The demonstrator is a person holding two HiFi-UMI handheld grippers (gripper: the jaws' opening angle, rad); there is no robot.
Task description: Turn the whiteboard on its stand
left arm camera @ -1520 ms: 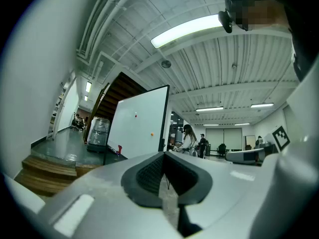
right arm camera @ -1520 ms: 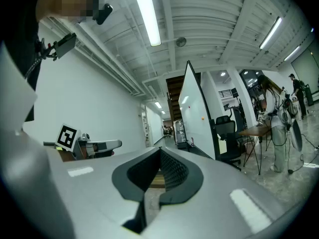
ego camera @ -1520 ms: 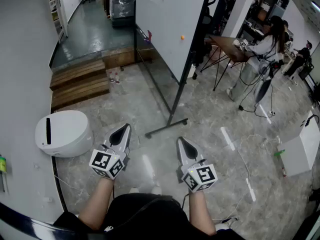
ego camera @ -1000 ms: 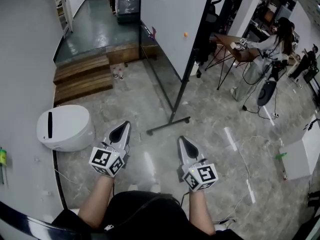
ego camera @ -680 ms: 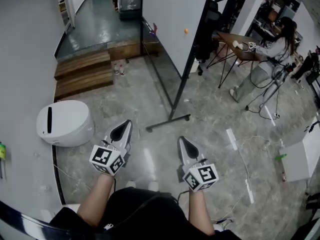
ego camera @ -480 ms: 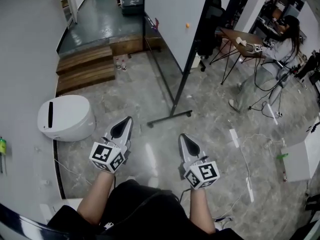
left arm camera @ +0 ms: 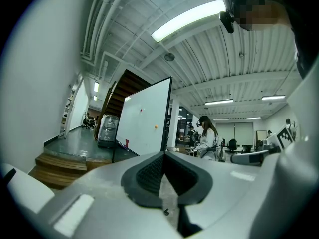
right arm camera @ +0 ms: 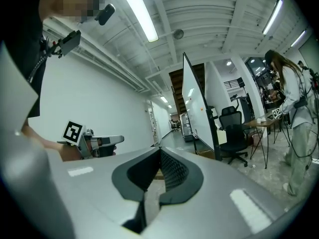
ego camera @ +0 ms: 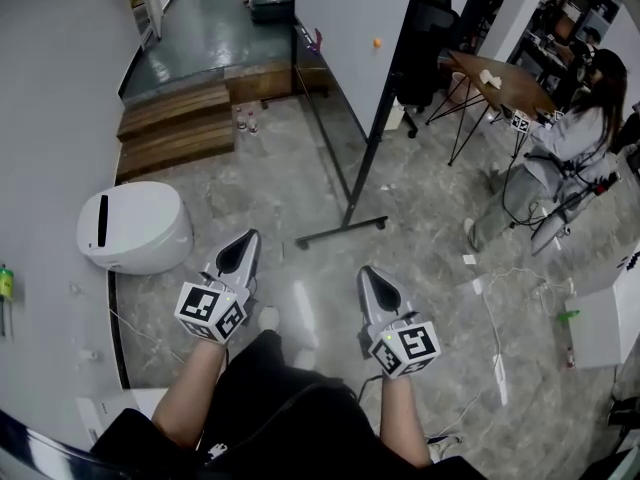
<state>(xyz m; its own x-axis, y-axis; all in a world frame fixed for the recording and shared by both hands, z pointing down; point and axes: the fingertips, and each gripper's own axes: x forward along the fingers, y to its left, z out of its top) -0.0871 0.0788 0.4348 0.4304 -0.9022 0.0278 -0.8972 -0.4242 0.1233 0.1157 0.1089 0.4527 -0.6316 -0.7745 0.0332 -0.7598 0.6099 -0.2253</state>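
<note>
- At 12 o'clock in the head view, the whiteboard (ego camera: pixel 345 18) stands upright on its black stand (ego camera: pixel 372 138), with the stand's foot bar (ego camera: pixel 340 233) flat on the grey floor (ego camera: pixel 300 183).
- An orange dot (ego camera: pixel 377 42) is stuck on the board face.
- The left gripper (ego camera: pixel 250 238) is at 7 o'clock, clenched with nothing in it. It points at the stand's foot but is well short of it.
- The right gripper (ego camera: pixel 366 273) is at 5 o'clock, also clenched and empty, and not touching the board.
- The left gripper view shows the whiteboard (left arm camera: pixel 144 123) ahead, past the closed jaws. The right gripper view has it (right arm camera: pixel 192 101) at 1 o'clock.
- A white round bin (ego camera: pixel 135 228) is on the floor at 9 o'clock, and wooden steps (ego camera: pixel 175 133) are at 11 o'clock.
- A person (ego camera: pixel 580 138) sits at 2 o'clock beside a brown desk (ego camera: pixel 495 78).
</note>
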